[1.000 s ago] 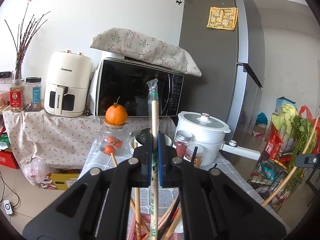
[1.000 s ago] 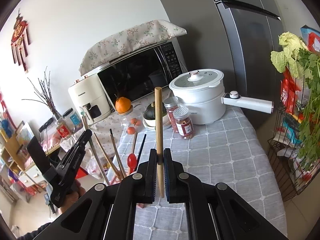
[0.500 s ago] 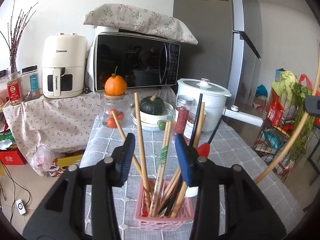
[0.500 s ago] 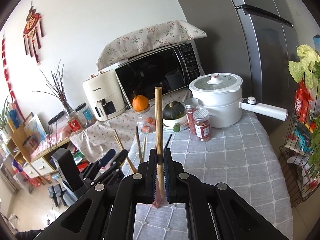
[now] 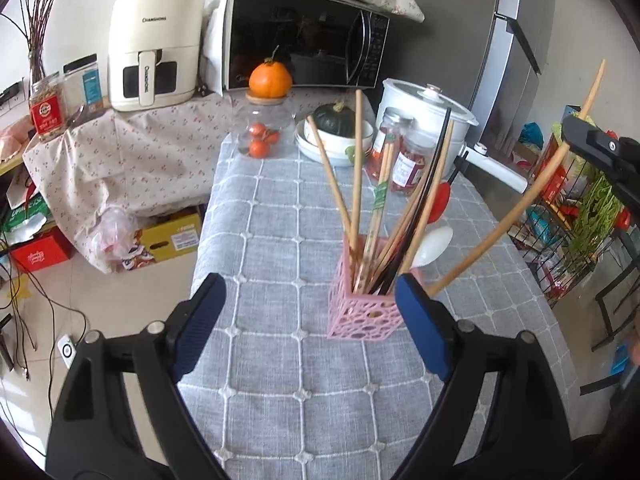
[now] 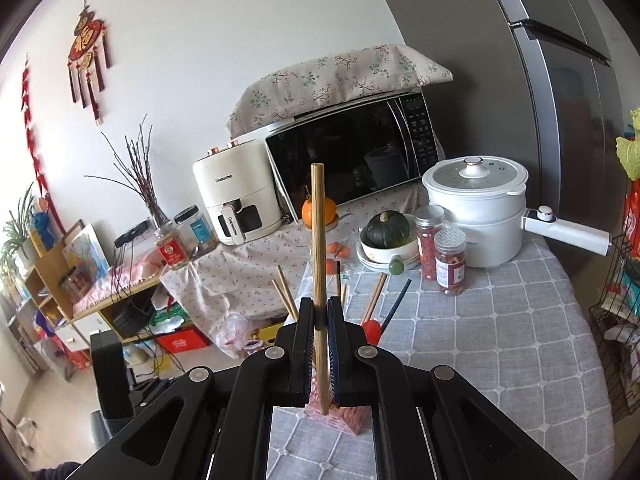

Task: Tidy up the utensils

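Observation:
A pink lattice utensil holder (image 5: 362, 316) stands on the grey checked tablecloth (image 5: 280, 224). It holds several wooden and black chopsticks (image 5: 376, 204), a red spoon (image 5: 439, 198) and a white spoon (image 5: 433, 240). My left gripper (image 5: 308, 320) is open and empty, just in front of the holder. My right gripper (image 6: 320, 320) is shut on a wooden chopstick (image 6: 319, 240), held upright above the holder (image 6: 344, 420). In the left wrist view that chopstick (image 5: 516, 210) slants down toward the holder's right side.
Behind the holder stand two spice jars (image 5: 408, 160), a bowl with a green squash (image 5: 334, 120), a glass jar topped by an orange (image 5: 268, 80) and a white electric pot (image 5: 428, 112). A microwave (image 5: 304, 48) and air fryer (image 5: 154, 44) sit further back. A wire rack of vegetables (image 5: 576, 216) stands right.
My left gripper let go of the wrapped chopsticks into the holder, opened wide and pulled back. My right gripper moved over the holder with its chopstick.

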Demonstrator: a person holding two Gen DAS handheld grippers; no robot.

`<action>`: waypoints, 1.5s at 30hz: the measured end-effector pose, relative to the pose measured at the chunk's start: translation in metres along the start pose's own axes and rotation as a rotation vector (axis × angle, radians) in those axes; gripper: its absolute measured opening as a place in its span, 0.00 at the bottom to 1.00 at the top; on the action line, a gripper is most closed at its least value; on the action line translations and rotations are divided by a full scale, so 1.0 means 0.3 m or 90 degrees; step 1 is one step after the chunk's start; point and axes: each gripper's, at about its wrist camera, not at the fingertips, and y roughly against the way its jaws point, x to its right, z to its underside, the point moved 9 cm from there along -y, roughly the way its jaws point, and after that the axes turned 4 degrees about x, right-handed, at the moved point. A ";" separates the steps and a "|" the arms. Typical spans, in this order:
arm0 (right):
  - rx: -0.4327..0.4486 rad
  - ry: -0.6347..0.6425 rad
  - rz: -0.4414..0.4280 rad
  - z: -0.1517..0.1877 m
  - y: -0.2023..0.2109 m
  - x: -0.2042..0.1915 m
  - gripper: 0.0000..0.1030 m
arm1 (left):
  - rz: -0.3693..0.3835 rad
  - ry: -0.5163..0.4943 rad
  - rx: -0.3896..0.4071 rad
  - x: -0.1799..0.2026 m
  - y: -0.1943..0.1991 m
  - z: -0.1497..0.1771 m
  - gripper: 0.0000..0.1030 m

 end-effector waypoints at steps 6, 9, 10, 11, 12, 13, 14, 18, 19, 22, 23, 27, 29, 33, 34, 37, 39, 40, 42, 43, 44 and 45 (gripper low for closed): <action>-0.008 0.007 0.022 0.028 -0.086 -0.005 0.06 | 0.006 0.017 -0.051 -0.033 0.001 0.046 0.85; -0.018 0.003 0.033 0.052 -0.132 0.002 0.06 | 0.006 0.016 -0.059 -0.032 0.003 0.054 0.85; -0.024 0.000 0.033 0.061 -0.148 0.005 0.06 | 0.008 0.016 -0.061 -0.031 0.006 0.056 0.85; -0.031 -0.006 0.032 0.071 -0.166 0.009 0.06 | 0.009 0.016 -0.062 -0.030 0.007 0.056 0.85; -0.039 -0.014 0.030 0.082 -0.184 0.012 0.07 | 0.010 0.016 -0.062 -0.027 0.009 0.056 0.85; -0.048 -0.021 0.026 0.094 -0.202 0.015 0.07 | 0.011 0.014 -0.062 -0.025 0.010 0.056 0.85; -0.057 -0.027 0.023 0.108 -0.220 0.018 0.07 | 0.011 0.013 -0.061 -0.024 0.013 0.055 0.85; -0.079 -0.028 0.025 0.145 -0.259 0.028 0.22 | 0.007 0.009 -0.061 -0.014 0.020 0.055 0.85; -0.080 -0.028 0.026 0.146 -0.257 0.029 0.27 | 0.005 0.010 -0.061 -0.012 0.024 0.054 0.86; -0.061 -0.030 0.030 0.123 -0.219 0.033 0.59 | -0.002 0.015 -0.057 -0.005 0.040 0.049 0.91; -0.053 -0.028 0.033 0.115 -0.200 0.035 0.65 | -0.006 0.017 -0.053 -0.003 0.047 0.045 0.93; -0.051 -0.019 0.059 0.099 -0.127 0.052 0.78 | -0.026 0.024 -0.041 0.010 0.084 0.029 0.99; -0.060 -0.025 0.082 0.102 -0.085 0.072 0.84 | -0.043 0.028 -0.047 0.018 0.103 0.032 0.99; -0.067 -0.012 0.143 0.105 0.003 0.107 1.00 | -0.067 0.023 -0.057 0.046 0.144 0.049 0.99; -0.066 0.000 0.152 0.106 0.028 0.109 1.00 | -0.068 0.020 -0.053 0.056 0.157 0.050 0.99; -0.083 0.037 0.191 0.135 0.097 0.126 1.00 | -0.071 -0.001 -0.035 0.092 0.195 0.050 0.99; -0.101 0.063 0.225 0.166 0.141 0.142 1.00 | -0.076 -0.010 -0.027 0.108 0.214 0.056 0.99; -0.103 0.074 0.240 0.179 0.167 0.149 1.00 | -0.079 -0.012 -0.025 0.113 0.218 0.060 0.99; -0.099 0.084 0.260 0.197 0.213 0.161 1.00 | -0.084 -0.009 -0.024 0.120 0.223 0.076 0.99; -0.098 0.086 0.267 0.201 0.227 0.166 1.00 | -0.085 -0.007 -0.027 0.125 0.224 0.084 0.99; -0.097 0.088 0.274 0.204 0.241 0.172 1.00 | -0.086 -0.005 -0.029 0.131 0.224 0.090 0.99; -0.097 0.091 0.284 0.206 0.249 0.180 1.00 | -0.086 -0.004 -0.030 0.138 0.223 0.091 0.99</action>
